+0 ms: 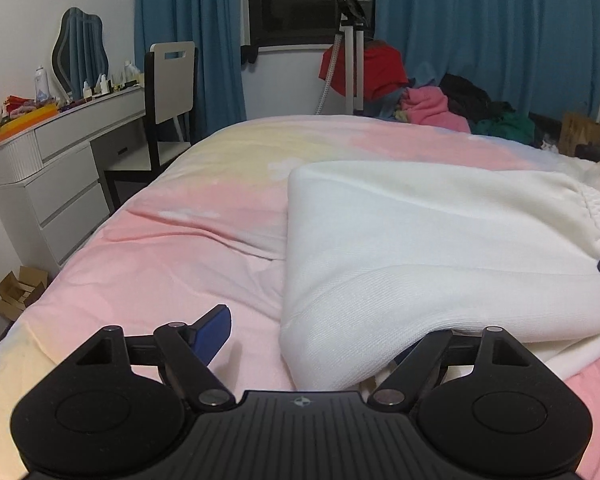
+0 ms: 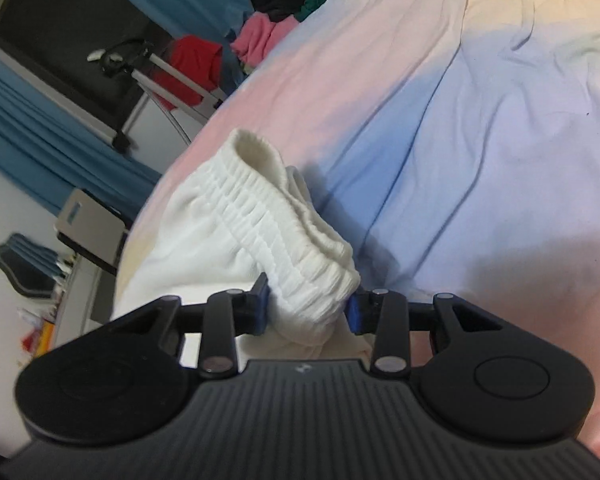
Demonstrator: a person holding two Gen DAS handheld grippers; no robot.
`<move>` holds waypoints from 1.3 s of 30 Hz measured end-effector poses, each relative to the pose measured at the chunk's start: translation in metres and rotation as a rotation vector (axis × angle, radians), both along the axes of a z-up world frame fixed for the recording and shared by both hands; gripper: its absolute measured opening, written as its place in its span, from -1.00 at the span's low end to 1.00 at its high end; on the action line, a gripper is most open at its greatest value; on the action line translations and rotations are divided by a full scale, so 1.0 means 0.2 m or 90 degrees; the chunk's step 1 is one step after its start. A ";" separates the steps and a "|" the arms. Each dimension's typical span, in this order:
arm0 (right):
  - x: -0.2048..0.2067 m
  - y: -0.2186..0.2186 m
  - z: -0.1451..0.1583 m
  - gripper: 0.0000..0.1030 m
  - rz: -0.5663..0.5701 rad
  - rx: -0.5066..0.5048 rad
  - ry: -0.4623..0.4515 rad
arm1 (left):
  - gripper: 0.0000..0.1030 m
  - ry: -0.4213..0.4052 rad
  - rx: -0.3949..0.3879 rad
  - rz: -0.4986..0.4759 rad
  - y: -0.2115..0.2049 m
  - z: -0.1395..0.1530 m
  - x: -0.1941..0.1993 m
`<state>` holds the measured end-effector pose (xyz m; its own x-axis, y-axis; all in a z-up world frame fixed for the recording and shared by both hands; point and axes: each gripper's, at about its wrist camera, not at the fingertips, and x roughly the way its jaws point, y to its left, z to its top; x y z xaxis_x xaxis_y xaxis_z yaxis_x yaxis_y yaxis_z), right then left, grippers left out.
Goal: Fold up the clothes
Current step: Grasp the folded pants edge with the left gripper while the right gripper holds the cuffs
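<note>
Here the right tool (image 2: 307, 306) pinches the white garment's (image 2: 236, 236) waistband.

Pretty lived-in bedroom. The bed (image 1: 204, 240) has a pastel sheet, pink fading into yellow and pale blue. Along the left wall sits a white dresser (image 1: 48, 184) with drawers, its top crowded with bottles and bright bits, plus a wavy-edged mirror (image 1: 80, 54) leaning on the wall. A white-backed chair (image 1: 172, 84) is tucked in beside it. Teal curtains (image 1: 487, 32) frame a dark window (image 1: 311, 0). A white stand (image 1: 353, 60) has something red draped on it, and cardboard boxes (image 1: 20, 292) sit on the floor by the dresser.
</note>
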<state>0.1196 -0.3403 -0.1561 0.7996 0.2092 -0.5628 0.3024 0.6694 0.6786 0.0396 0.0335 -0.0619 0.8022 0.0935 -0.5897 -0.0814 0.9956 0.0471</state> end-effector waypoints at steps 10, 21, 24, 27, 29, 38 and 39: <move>-0.01 0.00 0.00 -0.04 0.000 0.008 -0.005 | 0.60 0.024 -0.060 0.001 0.02 -0.04 0.03; 0.00 0.03 -0.04 0.55 0.048 0.041 0.028 | -0.34 -0.038 -0.137 0.044 0.11 -0.01 0.00; 0.01 0.08 -0.04 0.62 0.083 0.028 0.032 | -0.44 -0.052 -0.170 0.069 0.18 0.03 -0.02; 0.01 0.14 -0.01 0.64 0.112 -0.026 0.021 | -0.46 -0.042 -0.175 0.075 0.20 0.03 -0.01; 0.01 0.18 0.00 0.64 0.123 -0.067 0.023 | -0.46 -0.035 -0.158 0.071 0.17 0.02 -0.01; -0.01 0.25 0.03 0.55 0.123 -0.157 0.013 | -0.40 -0.024 -0.118 0.059 0.12 0.00 -0.03; -0.01 0.26 0.03 0.54 0.121 -0.163 0.010 | -0.40 -0.024 -0.115 0.059 0.12 0.00 -0.03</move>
